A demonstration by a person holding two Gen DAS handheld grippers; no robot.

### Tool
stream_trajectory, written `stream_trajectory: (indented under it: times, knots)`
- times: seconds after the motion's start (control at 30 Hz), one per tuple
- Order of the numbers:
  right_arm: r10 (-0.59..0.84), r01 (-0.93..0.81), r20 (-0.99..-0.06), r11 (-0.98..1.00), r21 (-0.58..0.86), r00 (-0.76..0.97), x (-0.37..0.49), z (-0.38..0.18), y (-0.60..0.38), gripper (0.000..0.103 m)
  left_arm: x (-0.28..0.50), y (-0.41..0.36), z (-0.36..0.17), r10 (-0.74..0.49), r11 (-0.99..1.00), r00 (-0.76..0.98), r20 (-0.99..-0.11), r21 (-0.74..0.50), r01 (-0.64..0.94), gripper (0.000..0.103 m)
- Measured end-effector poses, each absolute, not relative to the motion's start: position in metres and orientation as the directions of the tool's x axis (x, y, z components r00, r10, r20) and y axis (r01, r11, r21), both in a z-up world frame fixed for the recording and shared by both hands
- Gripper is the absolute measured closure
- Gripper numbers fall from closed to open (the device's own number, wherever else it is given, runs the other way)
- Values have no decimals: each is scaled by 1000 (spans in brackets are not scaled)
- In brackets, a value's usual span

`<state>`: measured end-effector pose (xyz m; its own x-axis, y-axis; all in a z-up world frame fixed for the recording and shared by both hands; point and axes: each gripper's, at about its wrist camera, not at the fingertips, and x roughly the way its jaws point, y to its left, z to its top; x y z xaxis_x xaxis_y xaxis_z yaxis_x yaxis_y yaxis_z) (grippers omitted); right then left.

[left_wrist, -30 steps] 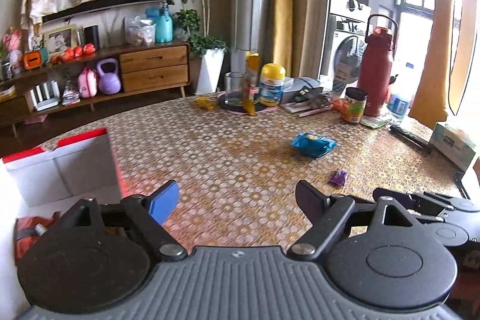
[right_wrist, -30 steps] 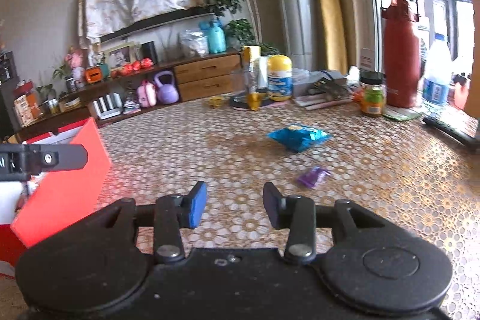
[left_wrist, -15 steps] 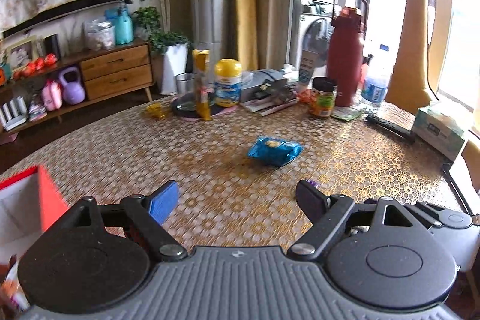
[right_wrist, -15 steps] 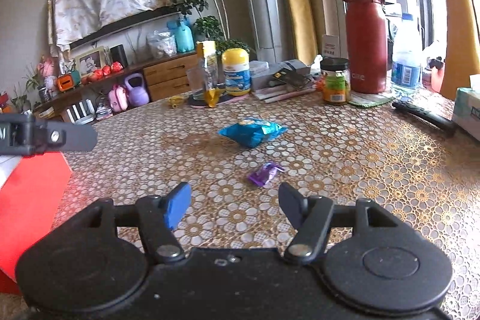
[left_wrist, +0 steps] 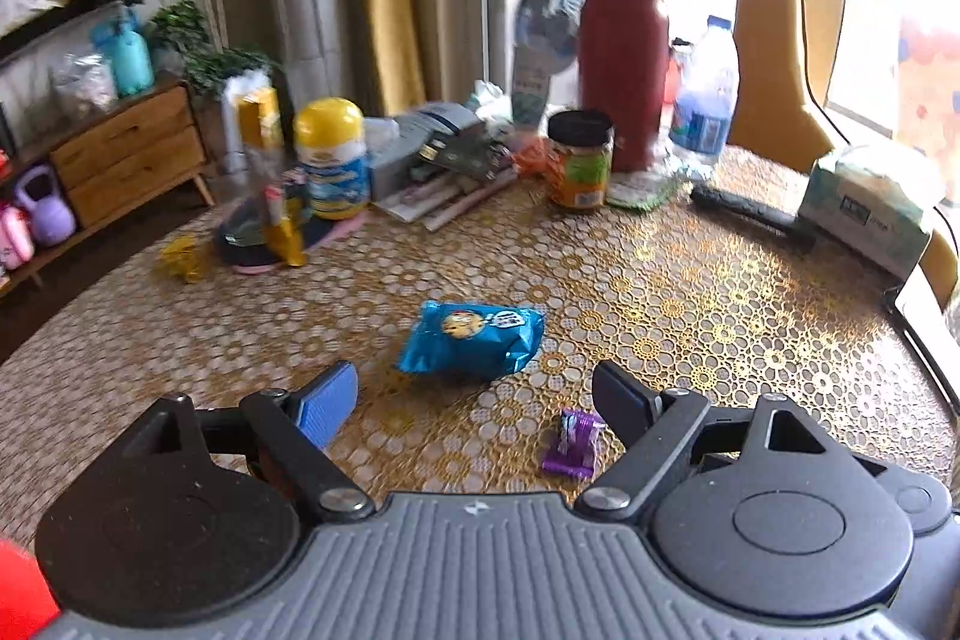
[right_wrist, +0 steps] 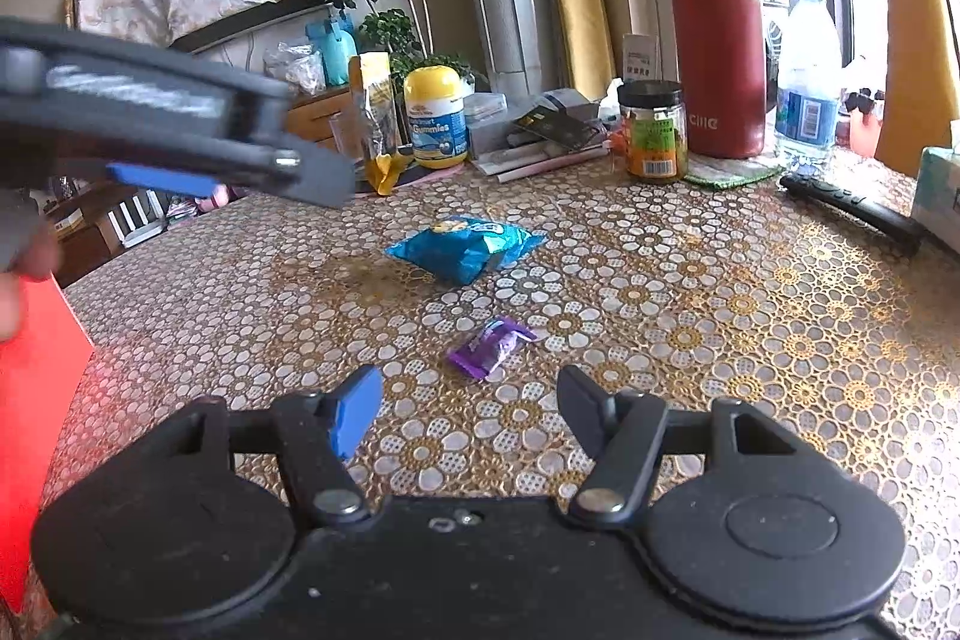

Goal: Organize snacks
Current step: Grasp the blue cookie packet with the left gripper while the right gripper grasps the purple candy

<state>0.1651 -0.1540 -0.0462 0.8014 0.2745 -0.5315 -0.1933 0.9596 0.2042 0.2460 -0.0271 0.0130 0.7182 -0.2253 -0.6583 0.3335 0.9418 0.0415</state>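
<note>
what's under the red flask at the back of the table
The red flask stands on a green mat lying on the table. Only the mat's front edge shows; the flask covers the rest.

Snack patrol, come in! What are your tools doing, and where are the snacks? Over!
Left tool open, empty. Right tool open, empty. Blue snack bag and purple candy loose on table, just ahead. Nothing in the way.
</note>
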Motion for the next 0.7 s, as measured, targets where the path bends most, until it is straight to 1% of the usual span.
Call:
stream_trajectory:
  times: [0.27,0.6,0.7]
  knots:
    - [275,-178,-560,958,223,781,180,-58,-158,39,295,-45,-18,-235,922,666,-708,56,384,17]
    - [277,-166,-571,957,239,773,196,-66,-159,38,343,-59,-53,-261,897,611,-747,46,440,17]
    - [277,-163,-573,956,242,772,198,-67,-159,39,348,-60,-62,-251,895,612,-750,61,442,17]
